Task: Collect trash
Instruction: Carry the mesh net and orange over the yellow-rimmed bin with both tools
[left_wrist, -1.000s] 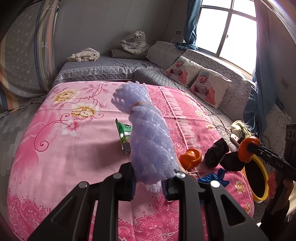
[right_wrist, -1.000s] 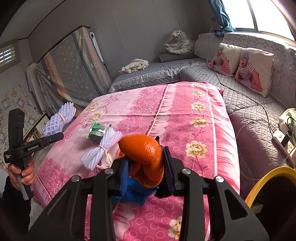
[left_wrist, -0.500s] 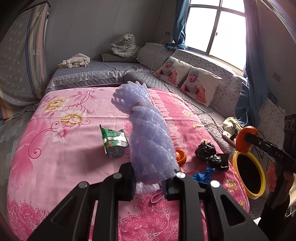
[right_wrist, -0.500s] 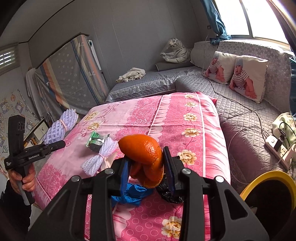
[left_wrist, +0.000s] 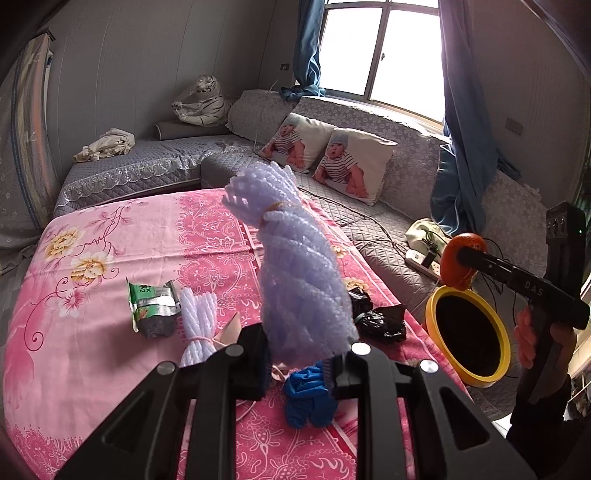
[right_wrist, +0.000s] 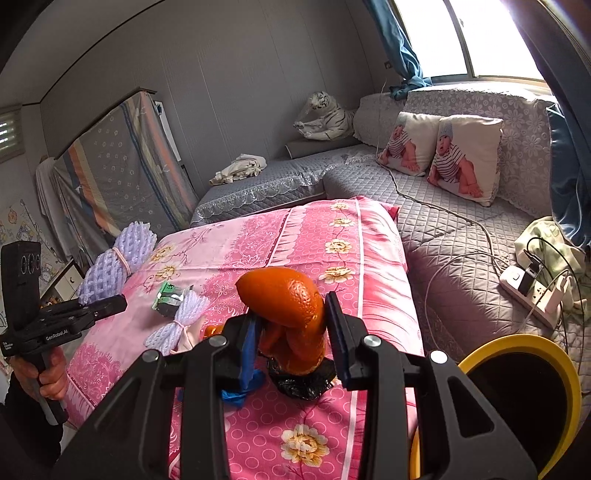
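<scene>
My left gripper is shut on a purple foam fruit net and holds it above the pink bed; the net also shows in the right wrist view. My right gripper is shut on an orange peel, held just above the yellow-rimmed bin at the bed's right side; the bin rim also shows in the right wrist view. On the bed lie a green wrapper, a second foam net, a black bag and a blue glove.
The pink floral bedspread covers the bed. A grey quilted sofa with two baby-print pillows stands behind it. A power strip with cables lies on the sofa near the bin.
Both grippers have moved right, toward the bin. The orange peel now hangs over the bin's far rim. The net stays gripped and more of the bed's right side shows.
</scene>
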